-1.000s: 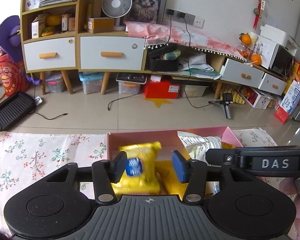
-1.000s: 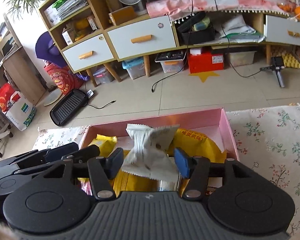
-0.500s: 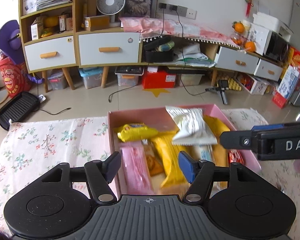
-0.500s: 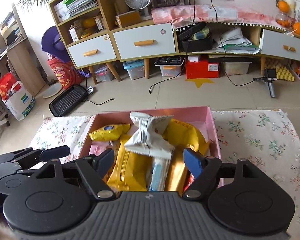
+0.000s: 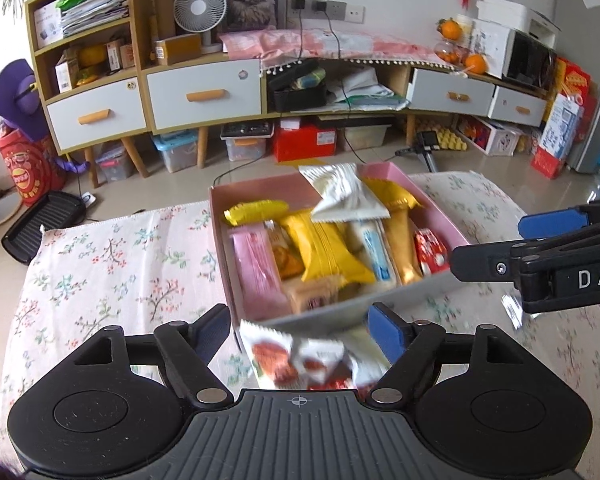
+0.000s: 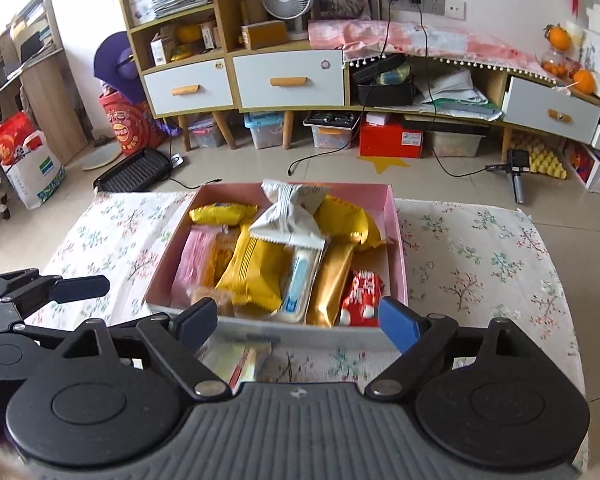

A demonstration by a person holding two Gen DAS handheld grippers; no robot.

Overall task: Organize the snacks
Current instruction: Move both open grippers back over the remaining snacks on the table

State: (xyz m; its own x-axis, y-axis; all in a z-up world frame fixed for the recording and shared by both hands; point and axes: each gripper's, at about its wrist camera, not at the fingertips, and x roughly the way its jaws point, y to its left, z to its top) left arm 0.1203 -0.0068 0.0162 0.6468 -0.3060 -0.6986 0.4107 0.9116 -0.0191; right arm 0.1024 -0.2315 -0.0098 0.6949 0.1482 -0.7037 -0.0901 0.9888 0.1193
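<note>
Pink box on a floral cloth, tiled floor beyond.
Both grippers gape, holding nothing; cabinet behind.

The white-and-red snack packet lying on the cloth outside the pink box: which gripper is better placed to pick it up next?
Left. The white-and-red snack packet lies between the open left gripper's fingers, whereas the right gripper hovers elsewhere.
</note>
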